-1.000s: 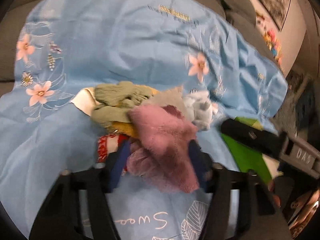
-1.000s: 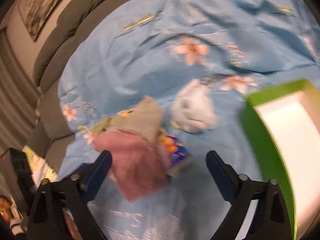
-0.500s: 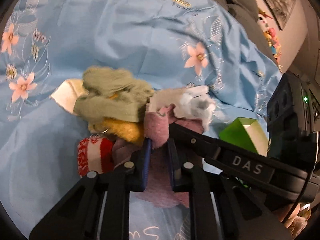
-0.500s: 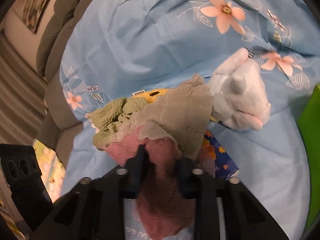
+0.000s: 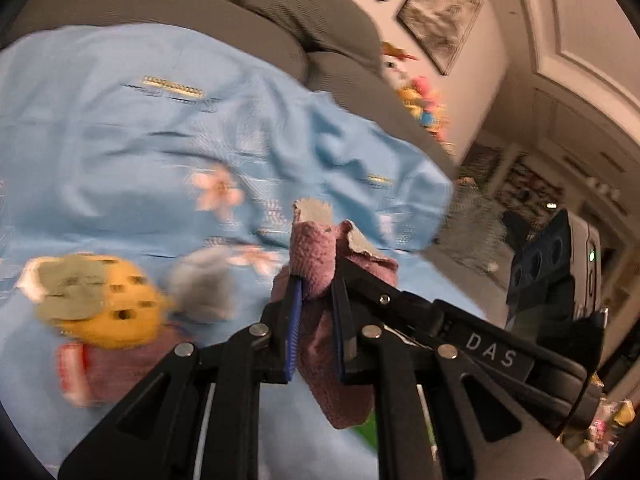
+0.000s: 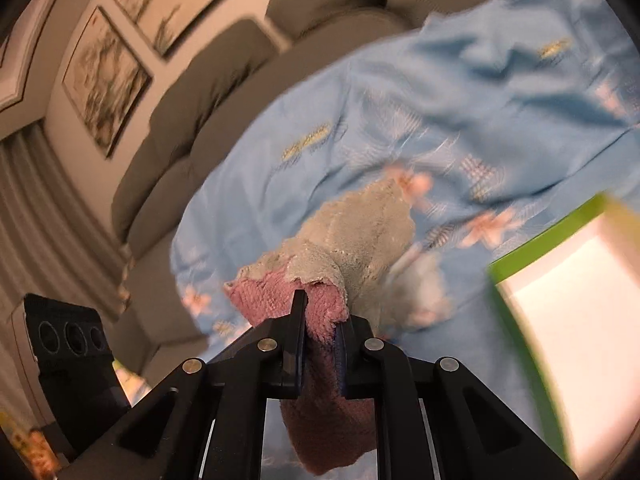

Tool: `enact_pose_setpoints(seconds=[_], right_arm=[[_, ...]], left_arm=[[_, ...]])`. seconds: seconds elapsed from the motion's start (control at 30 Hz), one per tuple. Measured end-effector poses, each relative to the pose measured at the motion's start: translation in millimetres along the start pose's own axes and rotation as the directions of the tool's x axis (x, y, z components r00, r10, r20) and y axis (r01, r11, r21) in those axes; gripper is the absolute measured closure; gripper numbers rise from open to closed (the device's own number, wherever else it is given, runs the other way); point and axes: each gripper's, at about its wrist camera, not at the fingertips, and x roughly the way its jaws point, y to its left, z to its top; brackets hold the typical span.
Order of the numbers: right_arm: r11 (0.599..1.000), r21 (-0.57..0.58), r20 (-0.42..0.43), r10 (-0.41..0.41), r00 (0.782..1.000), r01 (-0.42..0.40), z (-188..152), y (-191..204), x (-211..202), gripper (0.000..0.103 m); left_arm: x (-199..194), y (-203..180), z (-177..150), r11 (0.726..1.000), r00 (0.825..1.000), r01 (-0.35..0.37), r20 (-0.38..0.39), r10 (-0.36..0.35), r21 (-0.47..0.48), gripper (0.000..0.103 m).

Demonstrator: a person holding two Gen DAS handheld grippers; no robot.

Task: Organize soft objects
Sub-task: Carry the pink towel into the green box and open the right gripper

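Note:
Both grippers are shut on one pink towel point(image 5: 316, 256), lifted above the blue flowered sheet point(image 5: 120, 148). My left gripper point(image 5: 316, 292) pinches one part of it; the right gripper's black arm crosses just right of it. My right gripper point(image 6: 320, 312) pinches the pink towel point(image 6: 324, 420) too, and a grey-beige cloth point(image 6: 360, 236) drapes over its top. Left on the sheet lie a yellow plush point(image 5: 120, 312), a green cloth point(image 5: 72, 284), a grey plush point(image 5: 204, 284) and a red-and-white item point(image 5: 70, 364), all blurred.
A green box with a white inside point(image 6: 568, 312) stands at the right of the sheet. The grey sofa back point(image 5: 160, 4) runs behind. Framed pictures point(image 6: 104, 76) hang on the wall. Colourful toys point(image 5: 420, 96) sit at the sofa's far end.
Both grippers closed on the pink towel and have lifted it off the pile; the grey-beige cloth came up with it. The views have tilted up toward the sofa back and wall.

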Motion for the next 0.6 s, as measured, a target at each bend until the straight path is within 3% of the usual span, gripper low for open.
enact_pose_setpoints(seconds=[0.23, 0.47, 0.6], right_arm=[[0.981, 0.084, 0.129, -0.184, 0.974, 0.174, 14, -38, -70, 0.09], [0.916, 0.231, 0.08, -0.354, 0.932, 0.328, 17, -102, -93, 0.09], [0.861, 0.307, -0.003, -0.425, 0.905, 0.406, 15, -145, -90, 0.09]], left_arm=[[59, -57, -11, 0.992, 0.987, 0.115, -0.115, -0.108, 0.054, 0.093], [120, -80, -37, 0.989, 0.955, 0.141, -0.267, -0.126, 0.038, 0.094], [143, -84, -56, 0.991, 0.938, 0.127, -0.329, -0.109, 0.035, 0.094]])
